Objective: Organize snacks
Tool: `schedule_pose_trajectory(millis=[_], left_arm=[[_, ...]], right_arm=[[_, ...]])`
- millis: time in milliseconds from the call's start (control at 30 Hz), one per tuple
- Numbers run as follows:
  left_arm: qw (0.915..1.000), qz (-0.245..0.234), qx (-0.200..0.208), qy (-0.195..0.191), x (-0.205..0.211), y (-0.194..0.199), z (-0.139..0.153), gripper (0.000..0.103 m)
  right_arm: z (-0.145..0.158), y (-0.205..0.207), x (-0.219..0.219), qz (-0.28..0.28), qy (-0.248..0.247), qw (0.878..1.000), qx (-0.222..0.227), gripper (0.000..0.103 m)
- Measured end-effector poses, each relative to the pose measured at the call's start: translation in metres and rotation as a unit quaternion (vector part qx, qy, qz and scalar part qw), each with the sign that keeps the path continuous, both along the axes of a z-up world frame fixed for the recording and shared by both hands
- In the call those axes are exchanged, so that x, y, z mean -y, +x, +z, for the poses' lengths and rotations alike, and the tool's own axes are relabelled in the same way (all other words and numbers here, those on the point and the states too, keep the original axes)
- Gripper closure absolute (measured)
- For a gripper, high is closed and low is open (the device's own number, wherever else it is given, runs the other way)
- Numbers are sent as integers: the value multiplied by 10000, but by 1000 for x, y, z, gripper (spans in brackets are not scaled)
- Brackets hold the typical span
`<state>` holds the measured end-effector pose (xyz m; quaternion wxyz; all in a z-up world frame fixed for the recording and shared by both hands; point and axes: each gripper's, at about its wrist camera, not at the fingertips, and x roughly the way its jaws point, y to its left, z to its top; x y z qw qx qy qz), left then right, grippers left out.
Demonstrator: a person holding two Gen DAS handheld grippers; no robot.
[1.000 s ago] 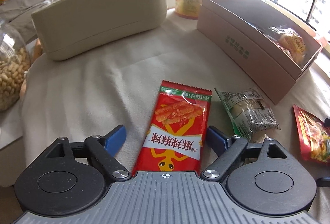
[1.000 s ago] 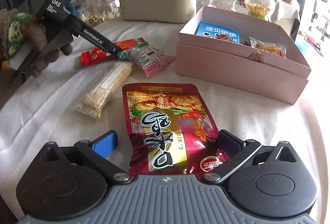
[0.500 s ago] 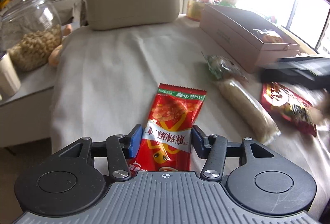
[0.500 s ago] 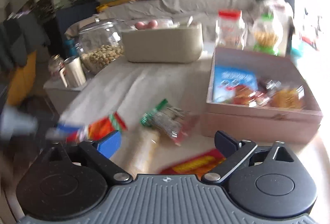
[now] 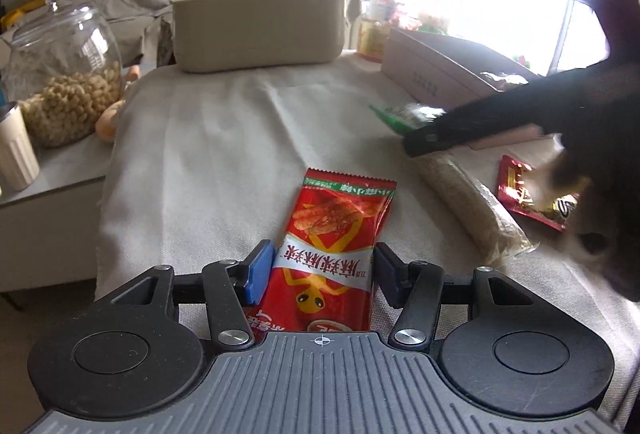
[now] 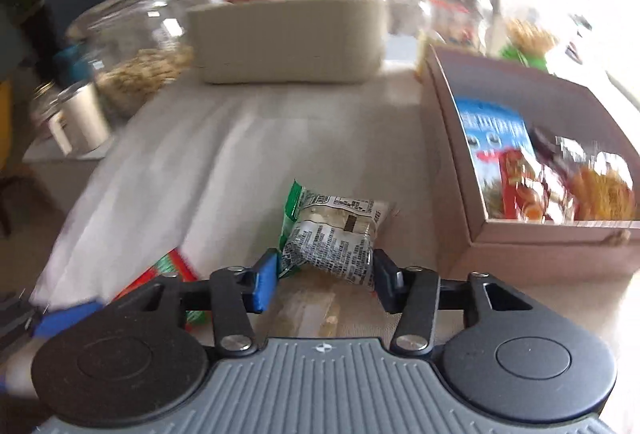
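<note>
Both grippers are mid-grab, so my call: squeeze each pack across its width, lift clear of the cloth before swinging, then drop into the pink cardboard box (image 6: 520, 246); keep the two tools apart, they're working close. Left gripper (image 5: 320, 270): jaws narrowed onto the red snack packet (image 5: 332, 242), both pads touching its long edges, packet lying flat and running straight ahead between the fingers. Right gripper (image 6: 324, 274): jaws narrowed onto the crinkled grey-and-green snack pack (image 6: 332, 234), pads at both sides, looks gripped; frame is blurred. Box sits just right of and ahead of the right gripper, already holding several packs. A long clear-wrapped grain bar (image 5: 472, 206) lies right of the left gripper.
</note>
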<state>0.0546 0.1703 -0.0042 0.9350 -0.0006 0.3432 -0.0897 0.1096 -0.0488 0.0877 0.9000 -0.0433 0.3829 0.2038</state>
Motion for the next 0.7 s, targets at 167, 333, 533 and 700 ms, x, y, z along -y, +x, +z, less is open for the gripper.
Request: schedule_pose_trajectory(millis=[167,333,533,700], left_arm=[[9999,68,-104,-120,0,-2,5,48],[9992,-286,-216,-162,18,-22,16,50],[9946,-992,-290,-72,62,-51,39,50],[9835,-1794,-223,70,116,-68,60,50]], right_arm=[[27,-41,35,586,116,9971,463,56],[37,-75,84,434,-85,9968,672,56],[49,-103,158,-324,-126,9952,918,56],[63,-125,215,-877,-11,9883,1251,56]])
